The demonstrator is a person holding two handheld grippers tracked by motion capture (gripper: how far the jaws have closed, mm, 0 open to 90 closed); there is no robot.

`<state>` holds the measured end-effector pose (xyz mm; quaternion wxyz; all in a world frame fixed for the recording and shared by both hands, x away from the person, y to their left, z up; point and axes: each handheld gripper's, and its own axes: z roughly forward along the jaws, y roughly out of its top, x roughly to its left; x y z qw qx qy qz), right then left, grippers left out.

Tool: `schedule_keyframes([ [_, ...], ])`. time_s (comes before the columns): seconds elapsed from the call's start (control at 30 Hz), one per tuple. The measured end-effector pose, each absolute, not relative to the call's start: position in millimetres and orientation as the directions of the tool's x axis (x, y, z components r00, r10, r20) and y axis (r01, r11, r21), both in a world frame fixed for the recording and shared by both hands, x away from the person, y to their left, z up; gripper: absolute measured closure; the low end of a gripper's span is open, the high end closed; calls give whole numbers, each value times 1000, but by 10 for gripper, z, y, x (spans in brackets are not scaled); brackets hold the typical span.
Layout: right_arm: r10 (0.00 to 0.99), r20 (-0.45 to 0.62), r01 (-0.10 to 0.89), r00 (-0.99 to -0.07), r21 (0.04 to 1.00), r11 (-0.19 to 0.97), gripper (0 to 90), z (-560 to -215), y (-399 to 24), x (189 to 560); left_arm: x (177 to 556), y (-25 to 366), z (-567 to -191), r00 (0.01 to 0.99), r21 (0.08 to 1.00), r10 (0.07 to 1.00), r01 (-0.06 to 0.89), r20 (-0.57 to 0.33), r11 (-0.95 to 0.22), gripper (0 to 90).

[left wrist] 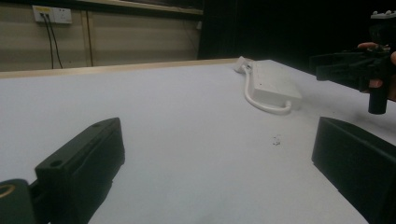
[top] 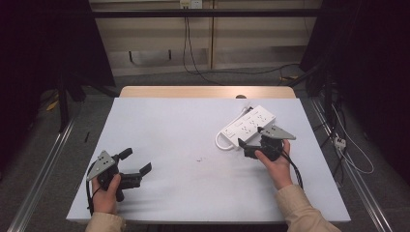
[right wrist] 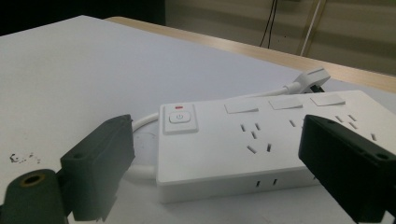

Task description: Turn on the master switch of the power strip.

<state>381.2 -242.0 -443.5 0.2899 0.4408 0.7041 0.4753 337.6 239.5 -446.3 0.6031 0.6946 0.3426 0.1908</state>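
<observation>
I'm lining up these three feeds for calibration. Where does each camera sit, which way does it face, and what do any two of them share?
High view: fixed above the person's side, looking forward and down on the white table; both hands, the left gripper and the right gripper show.
Left gripper view: rides low on the left gripper, facing across the table; its own open jaws show.
Right gripper view: rides on the right gripper, facing the power strip closely; open jaws show.
Shared: all three see the power strip and its cable.
</observation>
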Motion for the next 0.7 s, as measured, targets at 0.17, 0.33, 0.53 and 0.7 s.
schedule_keyframes([
  [0.17,897,12,345,-441,925,158,106,-4417,-2419,3842,3378,2395,-4462,693,968,706,246,-149,-38,22],
  [0.33,898,9,344,-440,925,159,115,-4405,-2417,3873,3378,2394,-4463,693,968,706,246,-149,-38,22],
  [0.53,896,4,349,-444,922,169,118,-4406,-2402,3894,3379,2390,-4464,694,968,704,248,-152,-35,22],
  [0.7,895,-6,347,-446,920,179,141,-4402,-2377,3914,3380,2387,-4465,694,968,703,249,-153,-35,22],
])
